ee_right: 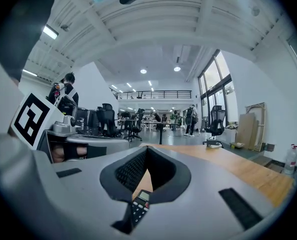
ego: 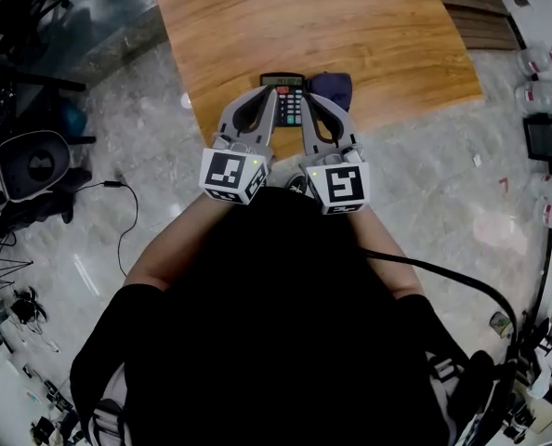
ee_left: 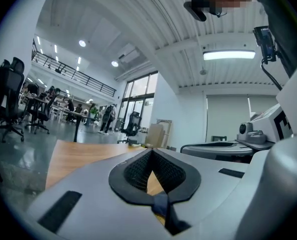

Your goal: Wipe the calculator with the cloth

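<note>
The left gripper (ego: 269,93) and the right gripper (ego: 311,102) are side by side above the near edge of the table (ego: 304,17). Both have their jaws fully closed, with nothing between them. The calculator (ego: 289,100) lies flat on the table under their tips, and the cloth (ego: 332,88) lies bunched just beside it, on its right.

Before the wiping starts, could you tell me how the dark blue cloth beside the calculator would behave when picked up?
The cloth lies bunched in a heap, so it is probably floppy and would drape from a pinch. It looks small, so likely light. Pushed across the smooth wooden table, it may crumple further.
</note>
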